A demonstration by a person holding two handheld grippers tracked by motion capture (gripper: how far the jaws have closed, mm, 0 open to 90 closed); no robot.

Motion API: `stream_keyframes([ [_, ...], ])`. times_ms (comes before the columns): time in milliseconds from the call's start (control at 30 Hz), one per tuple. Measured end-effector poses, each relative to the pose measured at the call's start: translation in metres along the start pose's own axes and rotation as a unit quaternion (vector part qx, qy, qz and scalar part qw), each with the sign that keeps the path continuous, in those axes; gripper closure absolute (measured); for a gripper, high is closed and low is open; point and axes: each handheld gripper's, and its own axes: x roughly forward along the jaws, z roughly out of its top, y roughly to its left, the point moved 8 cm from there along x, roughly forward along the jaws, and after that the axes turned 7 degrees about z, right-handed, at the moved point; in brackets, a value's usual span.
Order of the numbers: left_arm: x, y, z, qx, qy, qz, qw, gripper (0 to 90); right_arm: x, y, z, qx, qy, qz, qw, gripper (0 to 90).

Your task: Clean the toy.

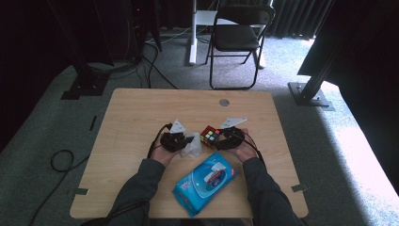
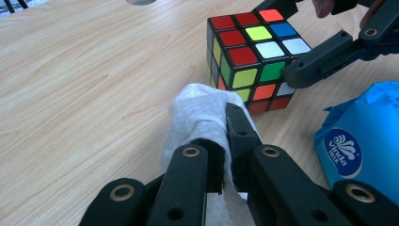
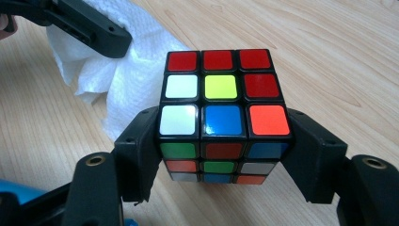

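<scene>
Your left gripper (image 2: 226,141) is clamped on a crumpled white wipe (image 2: 197,113), and your right gripper (image 3: 221,155) has its jaws pressed against two opposite sides of the puzzle cube (image 3: 221,103), which sits on the wooden table (image 1: 141,113) near its middle. What the coming stroke likely turns on is this: in the left gripper view the cube lies just ahead of the wipe and slightly to the right, very near its lower corner, though whether they touch I cannot tell. In the high view the wipe (image 1: 193,146) is just left of the cube (image 1: 210,136), so your left hand is the one to bring the cloth across while your right holds the cube steady. The cube has no long axis; its nearest face is turned toward the wipe. It is scrambled, with black edges and glossy red, yellow, white, blue, green and orange tiles. A blue pack of wipes (image 1: 204,181) lies just in front of you, between your forearms.
</scene>
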Motion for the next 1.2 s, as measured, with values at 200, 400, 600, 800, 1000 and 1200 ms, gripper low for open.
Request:
stream_keyframes([
  [200, 0.001, 0.0, -0.001, -0.002, 0.001, 0.0, 1.0, 87.2, 0.002, -0.001, -0.004, 0.001, 0.005, 0.001, 1.0, 34.3],
  [400, 0.003, 0.001, -0.002, -0.003, 0.002, 0.001, 1.0, 87.1, 0.004, -0.003, -0.008, 0.001, 0.007, 0.002, 1.0, 34.3],
  [600, 0.003, 0.001, -0.004, -0.004, 0.005, 0.001, 1.0, 87.0, 0.005, -0.004, -0.013, -0.001, 0.011, 0.003, 0.9999, 34.2],
  [800, 0.004, 0.0, -0.004, -0.004, 0.005, 0.0, 1.0, 87.0, 0.007, -0.005, -0.017, -0.007, 0.018, 0.006, 0.9998, 34.2],
  [1000, 0.005, 0.0, -0.004, -0.002, 0.006, -0.001, 1.0, 87.0, 0.008, -0.006, -0.02, -0.003, 0.018, 0.01, 0.9998, 34.2],
  [1200, 0.005, -0.002, -0.005, -0.002, 0.006, -0.002, 1.0, 87.0, 0.007, -0.008, -0.022, 0.004, 0.021, 0.011, 0.9997, 34.0],
])
